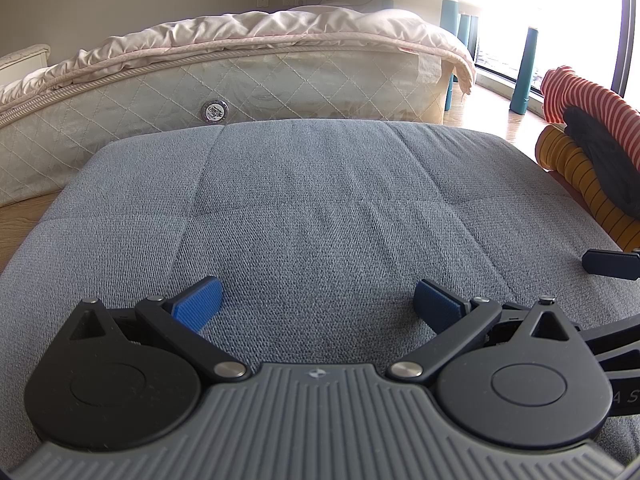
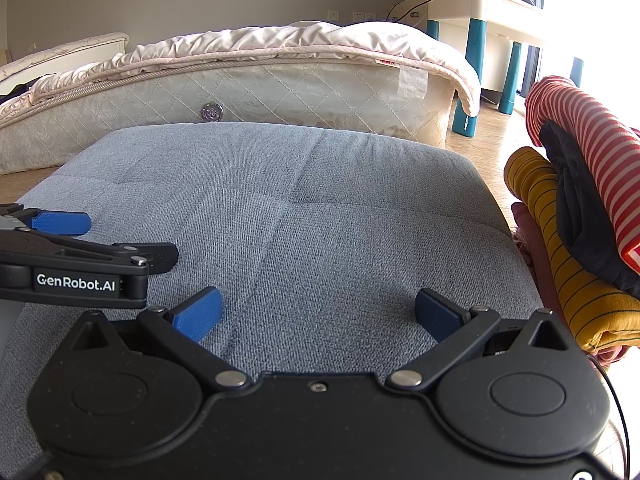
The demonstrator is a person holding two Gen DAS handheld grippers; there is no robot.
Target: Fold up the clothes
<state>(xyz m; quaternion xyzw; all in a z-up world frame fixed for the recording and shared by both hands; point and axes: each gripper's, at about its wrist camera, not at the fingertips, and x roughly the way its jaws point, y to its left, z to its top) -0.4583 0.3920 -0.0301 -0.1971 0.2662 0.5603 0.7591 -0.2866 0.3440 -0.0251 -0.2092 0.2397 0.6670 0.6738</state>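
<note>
A heap of clothes lies at the right edge of the grey cushion point(image 1: 320, 200): a red-and-white striped garment point(image 2: 592, 140) on top, a dark garment point(image 2: 580, 208) under it, and a mustard striped garment point(image 2: 560, 264) lowest. The same heap point(image 1: 592, 160) shows at the far right of the left wrist view. My left gripper point(image 1: 318, 306) hovers open over bare cushion point(image 2: 320, 208). My right gripper point(image 2: 318, 310) is open too, holding nothing, with the heap just to its right. The left gripper's blue pad point(image 2: 60, 222) shows at the left of the right wrist view.
A mattress with a pale quilt point(image 1: 240, 48) stands behind the cushion. A white table with teal legs point(image 2: 476, 44) is at the back right near a bright window. Wooden floor point(image 2: 480, 148) lies between cushion and table.
</note>
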